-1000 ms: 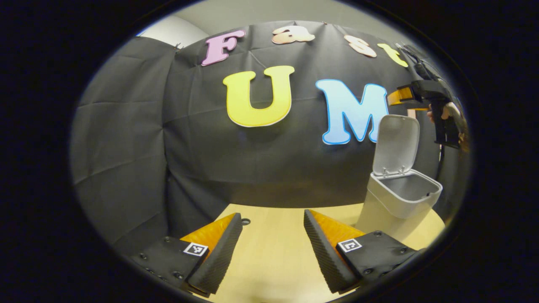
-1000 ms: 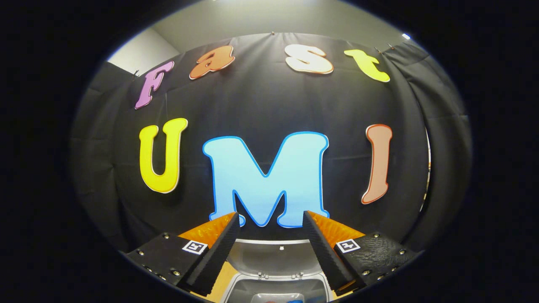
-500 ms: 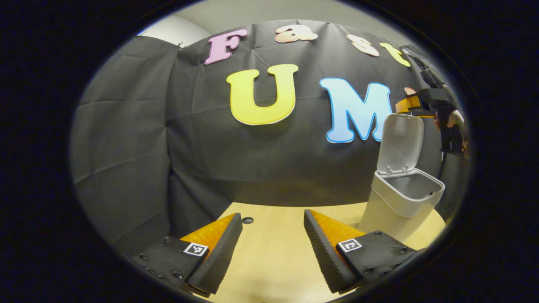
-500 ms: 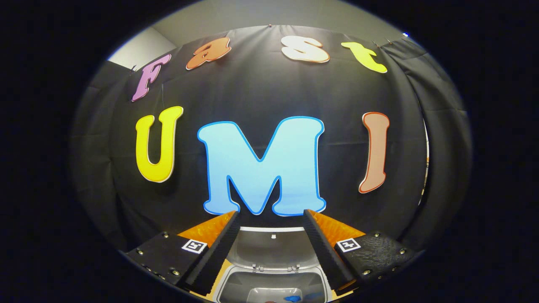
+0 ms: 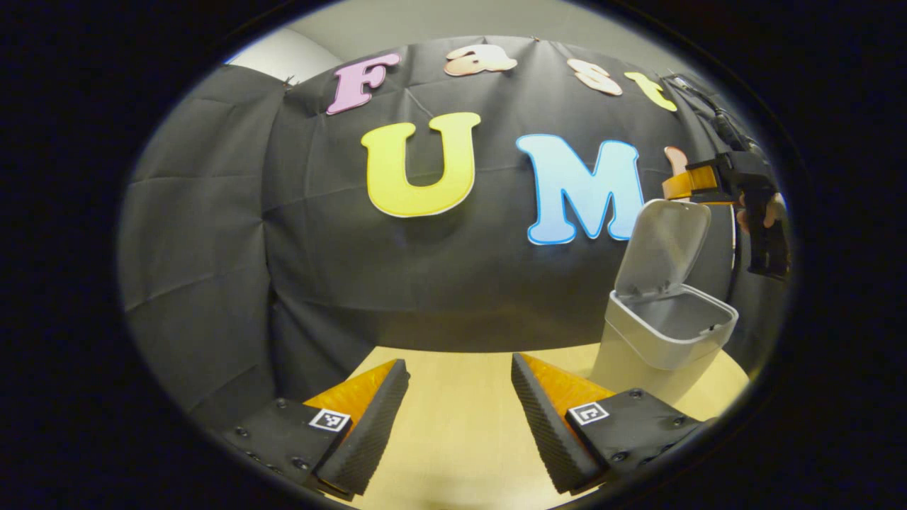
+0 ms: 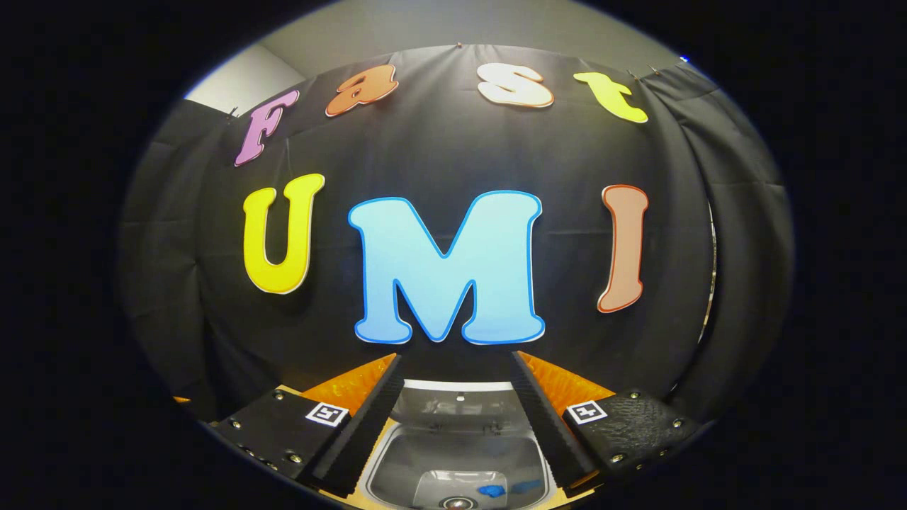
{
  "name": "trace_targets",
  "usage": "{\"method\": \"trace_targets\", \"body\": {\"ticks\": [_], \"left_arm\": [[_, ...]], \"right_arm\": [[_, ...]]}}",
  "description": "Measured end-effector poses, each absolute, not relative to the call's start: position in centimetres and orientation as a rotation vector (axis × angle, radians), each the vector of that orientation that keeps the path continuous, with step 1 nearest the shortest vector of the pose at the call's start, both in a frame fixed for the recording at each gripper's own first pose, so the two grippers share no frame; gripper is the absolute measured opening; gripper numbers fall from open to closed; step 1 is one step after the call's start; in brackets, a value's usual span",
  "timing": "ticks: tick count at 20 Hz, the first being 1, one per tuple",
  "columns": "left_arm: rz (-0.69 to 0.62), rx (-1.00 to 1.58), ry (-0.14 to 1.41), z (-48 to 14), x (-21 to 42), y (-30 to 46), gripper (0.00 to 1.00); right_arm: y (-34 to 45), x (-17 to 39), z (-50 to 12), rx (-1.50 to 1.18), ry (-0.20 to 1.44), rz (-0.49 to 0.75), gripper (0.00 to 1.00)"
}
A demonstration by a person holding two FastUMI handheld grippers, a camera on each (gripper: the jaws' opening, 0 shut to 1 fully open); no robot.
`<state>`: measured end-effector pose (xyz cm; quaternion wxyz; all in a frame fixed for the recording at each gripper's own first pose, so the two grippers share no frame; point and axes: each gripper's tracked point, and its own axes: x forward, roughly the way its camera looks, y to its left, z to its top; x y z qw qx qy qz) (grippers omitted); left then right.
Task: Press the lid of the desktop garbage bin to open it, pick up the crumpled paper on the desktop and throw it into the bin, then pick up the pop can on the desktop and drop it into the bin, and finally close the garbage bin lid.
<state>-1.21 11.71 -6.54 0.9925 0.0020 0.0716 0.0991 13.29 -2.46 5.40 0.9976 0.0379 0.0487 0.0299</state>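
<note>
Desk point(image 5: 453, 397) bare, open bin point(image 5: 662, 333) holds the can point(image 6: 460, 501); both grippers point(image 5: 459, 418) point(image 6: 457, 418) gape empty, only its lid point(image 5: 662, 244) left to close.

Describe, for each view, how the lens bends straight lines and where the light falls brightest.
Left gripper view: the fisheye bows the booth wall and tilts the bin; the wooden table is brightest. Right gripper view: the wall's top edge arches; light pools inside the open bin, under the lid.
</note>
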Motion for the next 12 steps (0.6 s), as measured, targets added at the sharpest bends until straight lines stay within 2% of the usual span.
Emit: {"method": "trace_targets", "body": {"ticks": [1, 3, 4, 12], "left_arm": [[0.193, 0.009, 0.144, -6.5, -1.2, 11.4, 1.0], [0.181, 0.005, 0.143, -6.4, -1.1, 10.8, 1.0], [0.176, 0.004, 0.143, -6.4, -1.1, 10.6, 1.0], [0.167, 0.017, 0.148, -6.4, -1.3, 10.3, 1.0]], "right_arm": [[-2.5, 12.7, 5.1, 0.081, 0.102, 0.064, 0.93], [-2.5, 12.0, 4.4, 0.093, 0.114, 0.067, 0.93], [-2.5, 11.8, 3.4, 0.097, 0.142, 0.062, 0.96], [-2.8, 9.3, -5.4, 0.18, 0.334, 0.052, 0.96]]}}
